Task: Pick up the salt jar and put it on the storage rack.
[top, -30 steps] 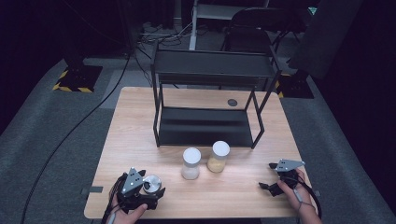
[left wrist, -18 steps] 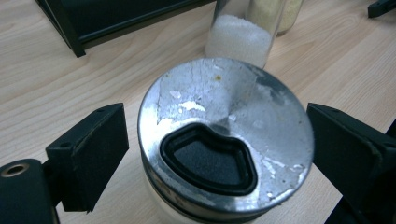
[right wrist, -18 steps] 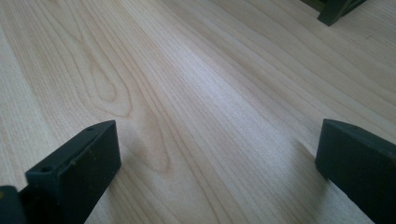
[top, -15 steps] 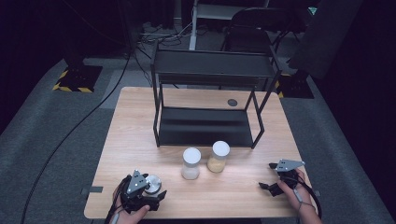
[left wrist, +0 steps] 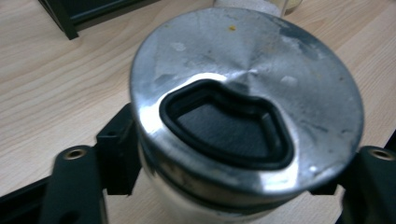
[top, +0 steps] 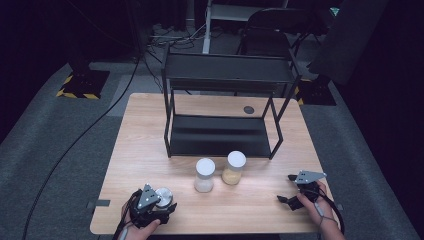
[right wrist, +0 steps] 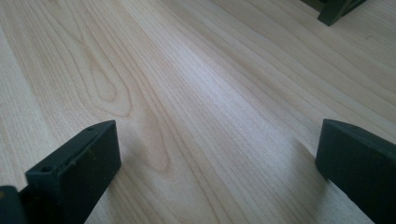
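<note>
Gripping a round metal tin [left wrist: 247,121] between both black jaws of the left gripper [top: 148,204], at about 7 o'clock on the wooden table [top: 150,130], near its front edge. Showing, in the left gripper view, the tin's scuffed silver lid with a black rubber-rimmed recess, the jaws pressing against its sides. Sitting wide open at about 4 o'clock, the right gripper [top: 298,189], jaws well apart over bare wood with nothing between them, held in a hand [top: 320,207]. Standing between the two grippers, toward the table's centre, two white-lidded jars: a pale-filled one [top: 204,175] and, just beside it at its 2 o'clock, a yellow-filled one [top: 233,168]. Rising beyond the jars at 12 o'clock, a black two-tier metal shelf [top: 220,135]. Lying behind the shelf near the far edge, a small dark disc [top: 248,109].
</note>
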### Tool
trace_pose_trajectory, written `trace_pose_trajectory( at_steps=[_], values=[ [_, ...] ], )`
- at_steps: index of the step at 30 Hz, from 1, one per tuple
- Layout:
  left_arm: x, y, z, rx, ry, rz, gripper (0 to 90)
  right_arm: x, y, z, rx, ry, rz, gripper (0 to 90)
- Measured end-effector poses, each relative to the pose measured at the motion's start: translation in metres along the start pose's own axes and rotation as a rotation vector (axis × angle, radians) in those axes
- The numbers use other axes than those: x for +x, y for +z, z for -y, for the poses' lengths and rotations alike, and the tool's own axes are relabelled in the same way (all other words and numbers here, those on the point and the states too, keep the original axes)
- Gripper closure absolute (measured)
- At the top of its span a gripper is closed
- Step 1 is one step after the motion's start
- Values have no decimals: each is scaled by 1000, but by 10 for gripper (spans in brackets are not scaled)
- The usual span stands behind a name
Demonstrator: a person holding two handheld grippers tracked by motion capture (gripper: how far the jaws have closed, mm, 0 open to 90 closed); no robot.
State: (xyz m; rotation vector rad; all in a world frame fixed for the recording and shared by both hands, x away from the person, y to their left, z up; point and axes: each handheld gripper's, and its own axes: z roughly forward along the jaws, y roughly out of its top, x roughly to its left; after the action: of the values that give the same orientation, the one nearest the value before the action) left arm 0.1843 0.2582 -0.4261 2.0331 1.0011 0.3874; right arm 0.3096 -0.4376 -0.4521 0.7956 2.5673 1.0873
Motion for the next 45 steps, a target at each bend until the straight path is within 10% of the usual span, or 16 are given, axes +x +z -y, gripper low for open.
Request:
trace_pose_trajectory(
  at_steps=[17,45],
  values=[
    [-7,-6,-12,5,18,-45,303,0,0,0,0,0,0,0],
    [15,-6,-76,-6,70,-12,304,0,0,0,0,0,0,0]
  ],
)
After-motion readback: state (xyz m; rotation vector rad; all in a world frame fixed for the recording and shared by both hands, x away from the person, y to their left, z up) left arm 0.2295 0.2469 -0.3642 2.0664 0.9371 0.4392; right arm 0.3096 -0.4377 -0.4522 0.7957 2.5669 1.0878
